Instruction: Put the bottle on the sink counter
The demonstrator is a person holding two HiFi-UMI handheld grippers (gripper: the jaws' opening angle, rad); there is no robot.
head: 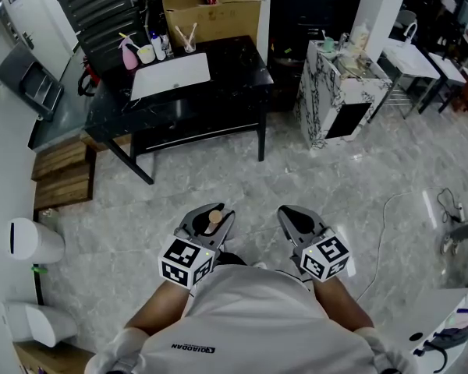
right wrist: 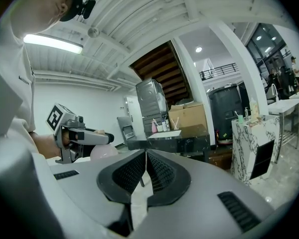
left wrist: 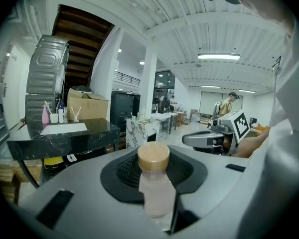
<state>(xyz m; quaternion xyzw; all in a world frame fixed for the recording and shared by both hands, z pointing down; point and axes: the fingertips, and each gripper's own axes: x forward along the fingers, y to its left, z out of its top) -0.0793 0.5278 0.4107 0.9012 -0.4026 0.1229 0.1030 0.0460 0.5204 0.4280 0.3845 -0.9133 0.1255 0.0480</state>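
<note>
A pale pink bottle with a wooden cap stands upright between the pads of my left gripper, which is shut on it at waist height. In the right gripper view the bottle's pink body shows under the left gripper. My right gripper is beside it, shut, with nothing between its pads. The black sink counter with its white basin stands a few steps ahead across the floor, also visible in the left gripper view as the counter.
On the counter's back edge stand a pink spray bottle and cups with brushes. Behind it is a cardboard box. A marble-patterned cabinet is at the right, wooden steps at the left, a cable on the floor.
</note>
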